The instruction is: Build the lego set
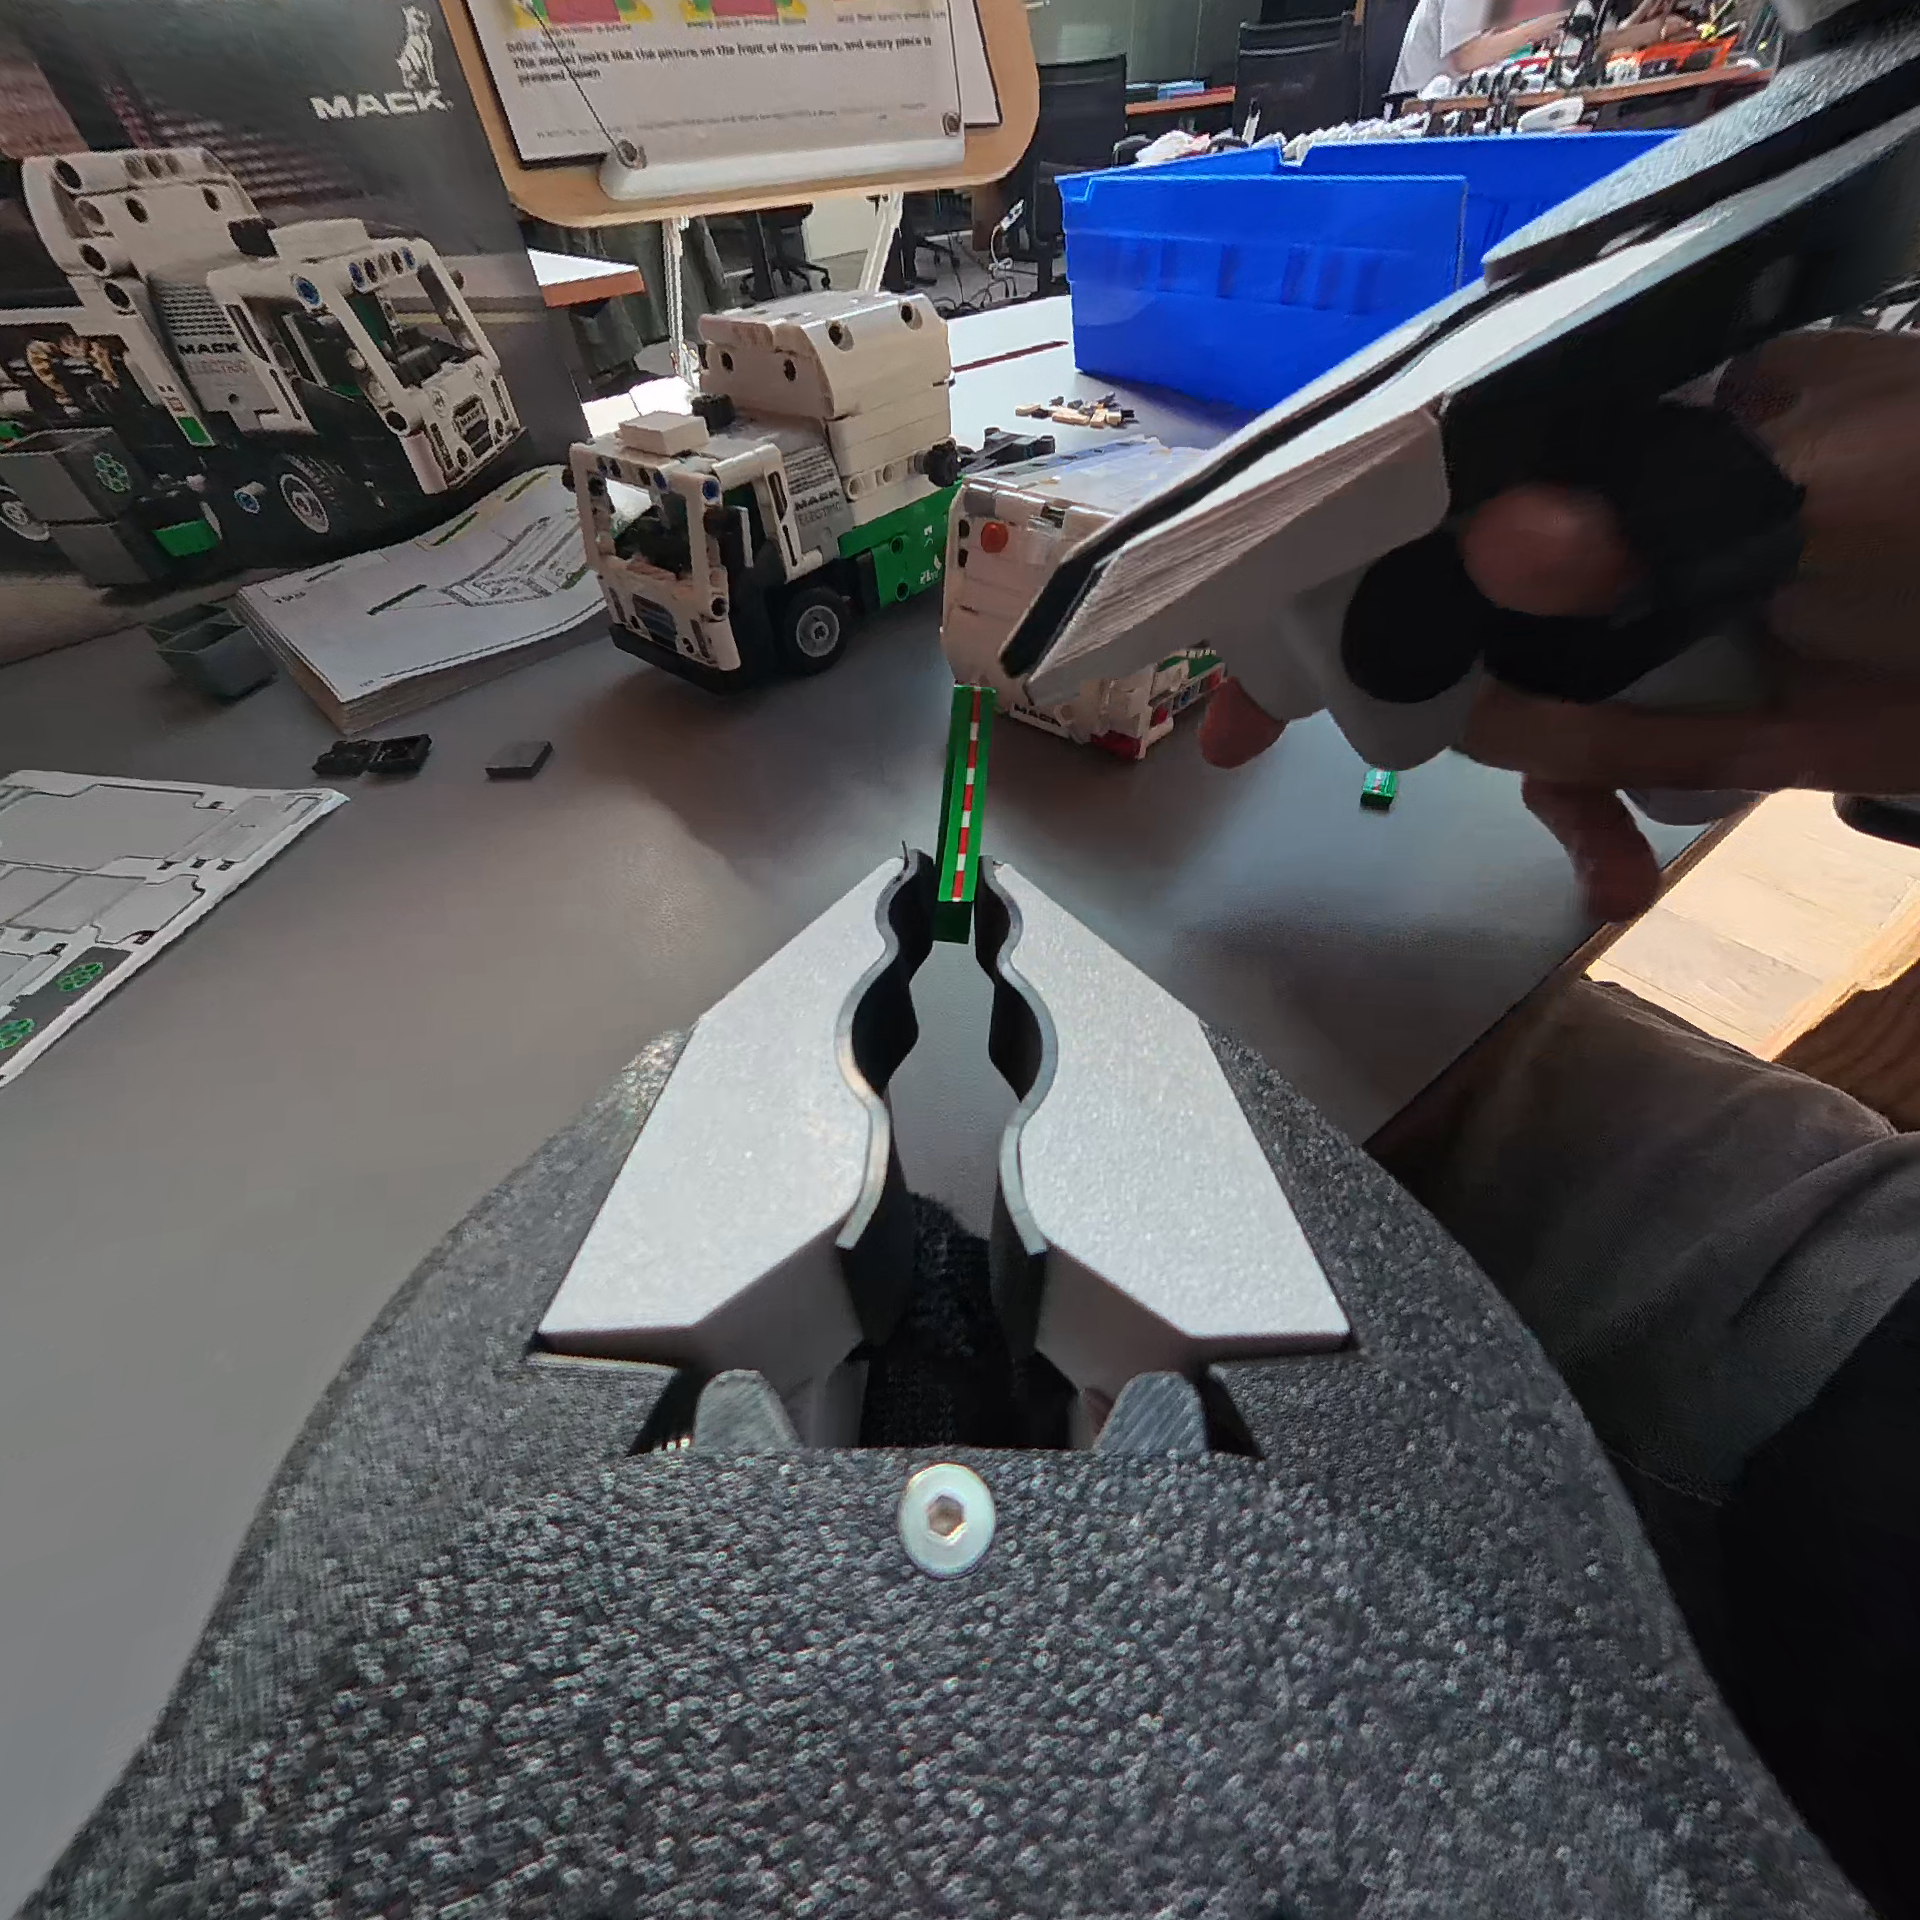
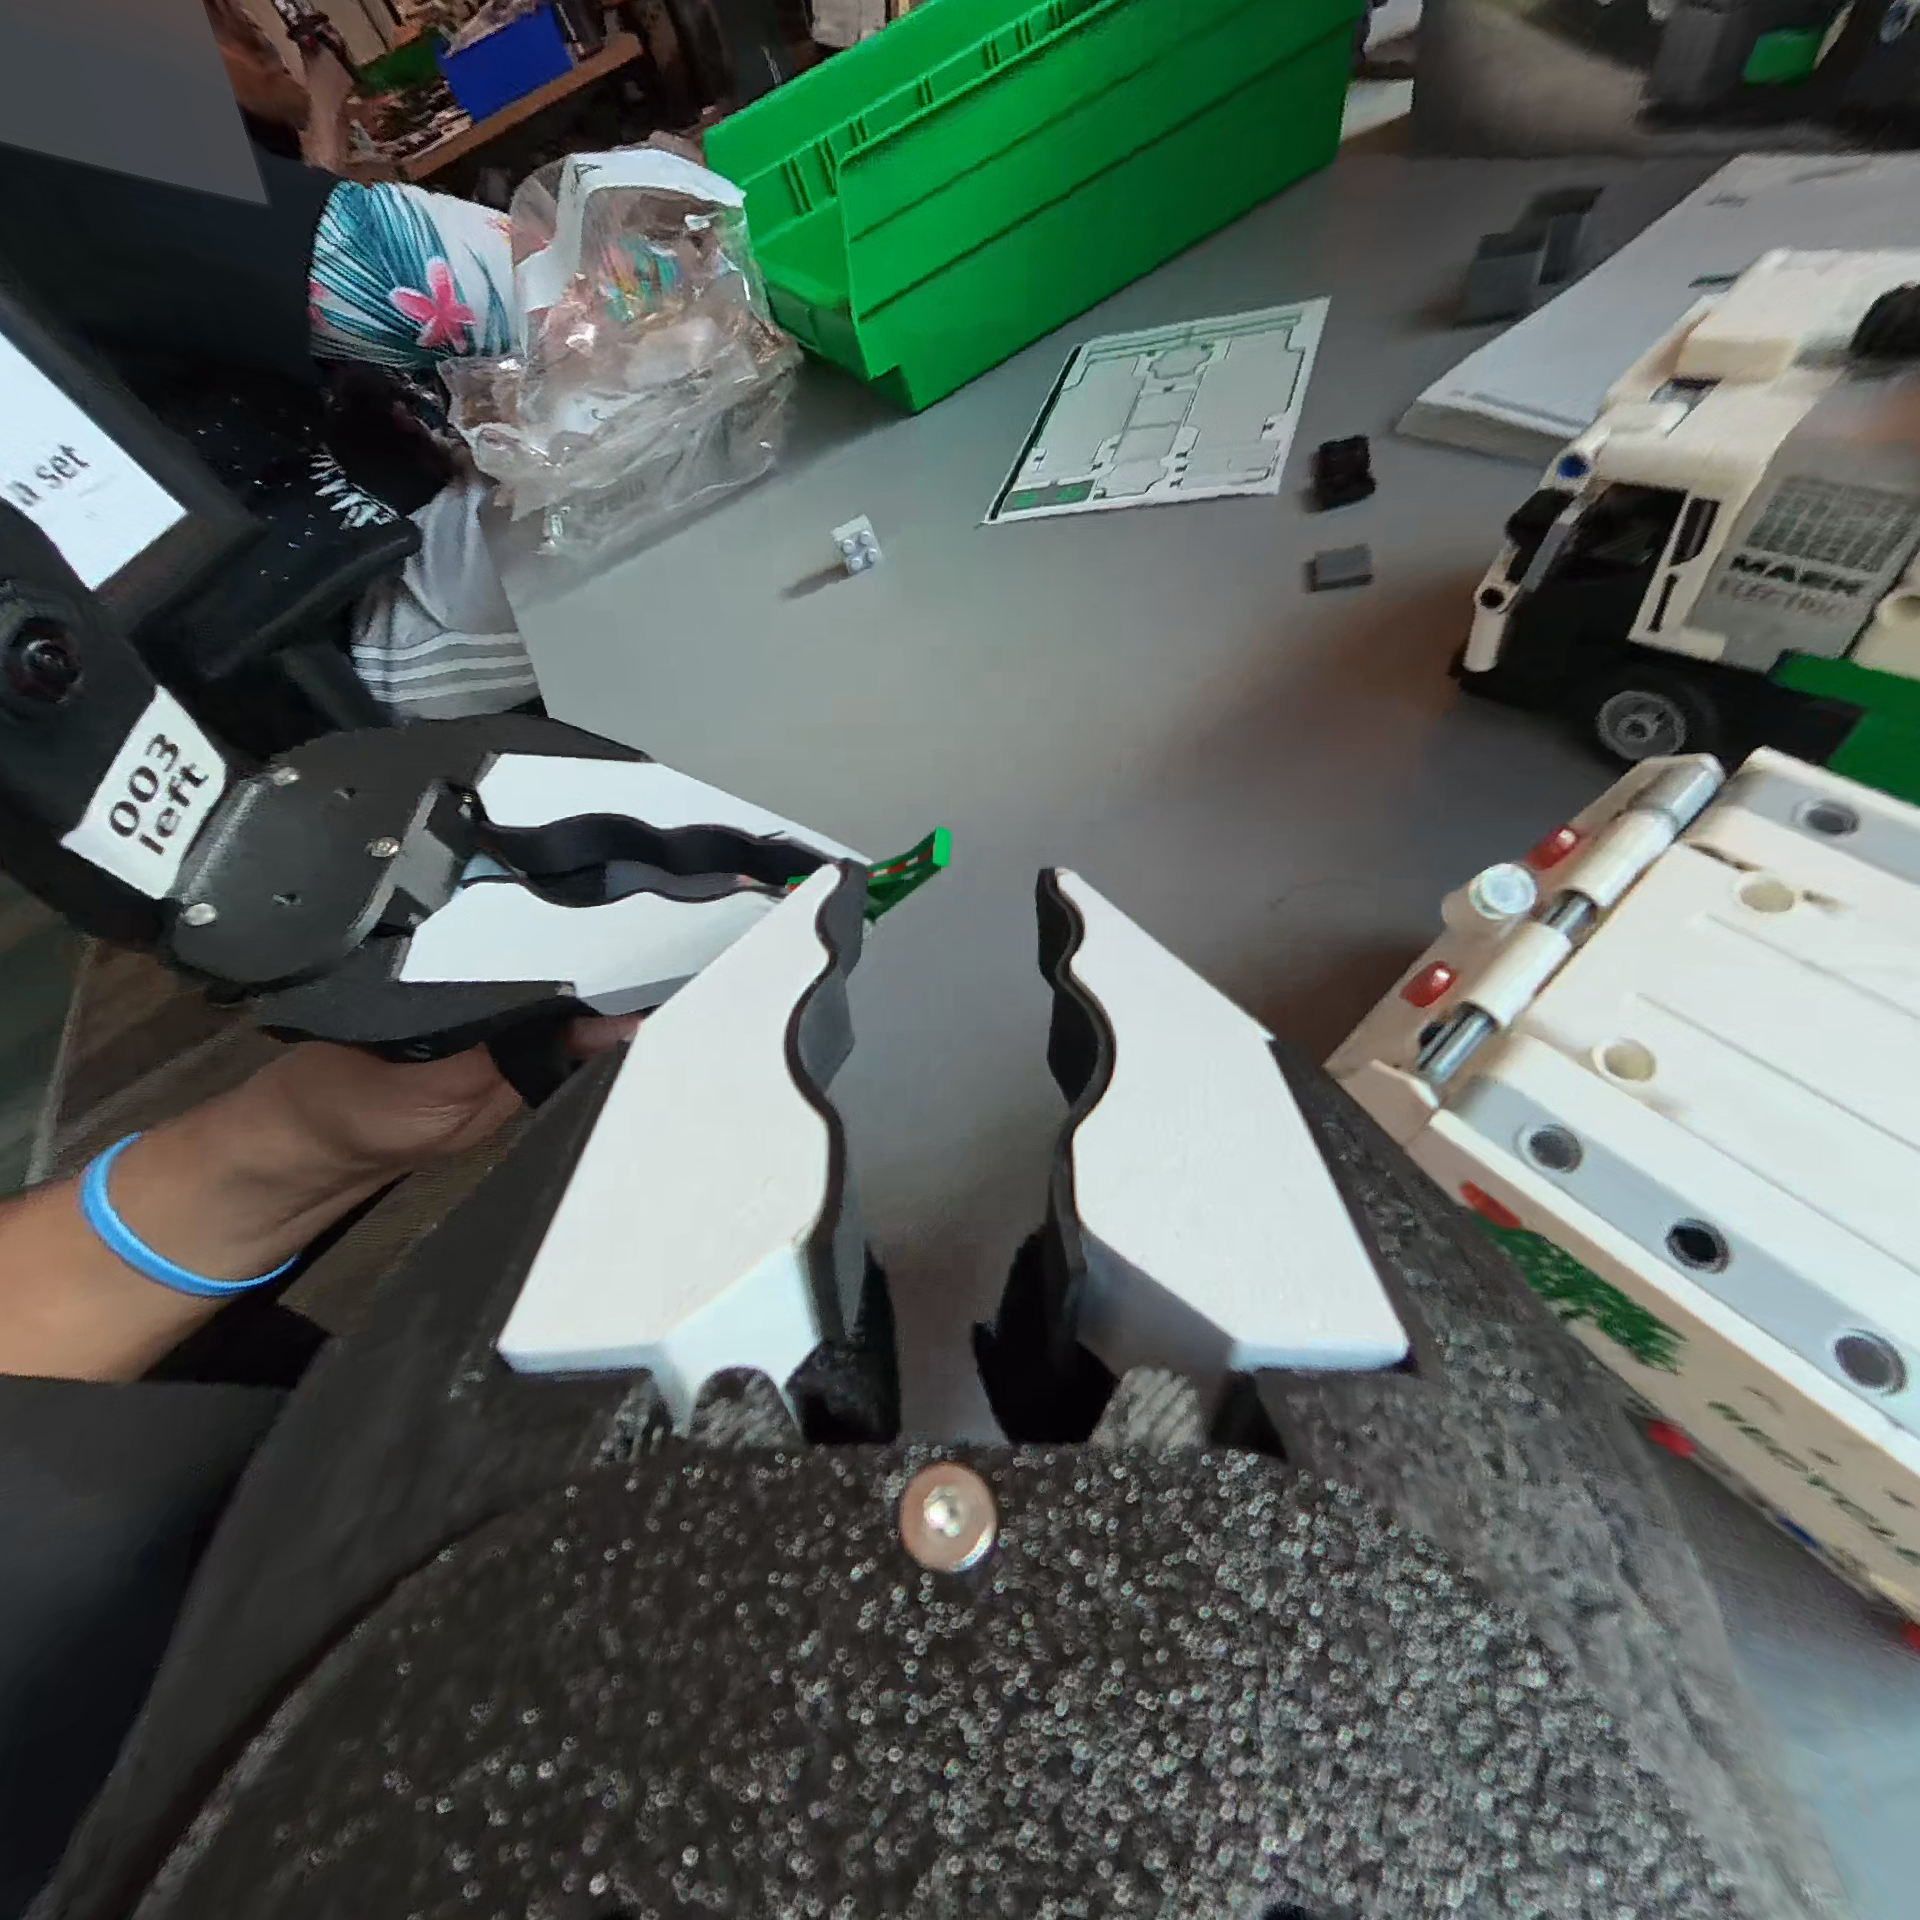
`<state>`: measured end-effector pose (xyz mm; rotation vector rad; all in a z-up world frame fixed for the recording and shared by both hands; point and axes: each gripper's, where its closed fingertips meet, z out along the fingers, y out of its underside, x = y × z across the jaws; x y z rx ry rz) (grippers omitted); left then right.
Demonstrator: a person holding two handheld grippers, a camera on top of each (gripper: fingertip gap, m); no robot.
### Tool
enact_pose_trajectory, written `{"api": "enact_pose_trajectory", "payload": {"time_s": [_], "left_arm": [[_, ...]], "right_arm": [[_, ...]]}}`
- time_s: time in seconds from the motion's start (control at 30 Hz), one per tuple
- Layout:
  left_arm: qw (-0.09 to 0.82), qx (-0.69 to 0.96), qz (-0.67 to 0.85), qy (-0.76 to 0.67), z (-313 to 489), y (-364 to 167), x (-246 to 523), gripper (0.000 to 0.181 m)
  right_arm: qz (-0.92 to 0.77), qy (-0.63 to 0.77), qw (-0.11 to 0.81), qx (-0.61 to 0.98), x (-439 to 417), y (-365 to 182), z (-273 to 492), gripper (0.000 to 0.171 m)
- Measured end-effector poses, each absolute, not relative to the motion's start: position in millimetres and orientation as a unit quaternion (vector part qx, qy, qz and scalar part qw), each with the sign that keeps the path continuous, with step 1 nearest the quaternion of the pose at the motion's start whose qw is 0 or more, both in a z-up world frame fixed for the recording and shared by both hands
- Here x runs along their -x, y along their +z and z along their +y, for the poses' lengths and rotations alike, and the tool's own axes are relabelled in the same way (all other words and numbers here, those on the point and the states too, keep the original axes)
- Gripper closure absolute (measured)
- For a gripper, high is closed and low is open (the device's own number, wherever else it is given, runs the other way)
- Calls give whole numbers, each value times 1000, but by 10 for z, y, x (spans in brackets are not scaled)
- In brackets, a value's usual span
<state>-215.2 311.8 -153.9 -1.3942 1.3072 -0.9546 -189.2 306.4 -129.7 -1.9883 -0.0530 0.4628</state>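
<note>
My left gripper is shut on a long green tile with a red and white stripe, held upright above the grey table. In the right wrist view the tile sticks out past the left gripper's tips. My right gripper is open and empty, just right of the tile; it also shows in the left wrist view. The white truck body lies on its side at the right, also in the left wrist view. The truck cab stands behind it.
A second small green tile lies by the table's right edge. Black pieces, a sticker sheet, the instruction booklet, the box, a blue bin, a green bin and plastic bags ring the table.
</note>
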Motion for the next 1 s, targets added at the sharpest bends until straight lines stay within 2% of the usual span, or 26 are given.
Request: {"api": "enact_pose_trajectory", "payload": {"time_s": [0.2,0.37,0.63,1.0], "left_arm": [[510,546,500,-439,3061,-1288,2184,175],[502,540,485,-471,2999,-1221,2178,175],[501,547,470,-478,2983,-1197,2174,175],[479,563,430,-518,3030,-1164,2195,176]], "right_arm": [[64,323,578,747,2044,-1029,3076,142],[72,312,613,722,2041,-922,3090,154],[102,327,610,715,2064,-1000,3123,163],[109,338,627,693,2081,-947,3117,166]]}}
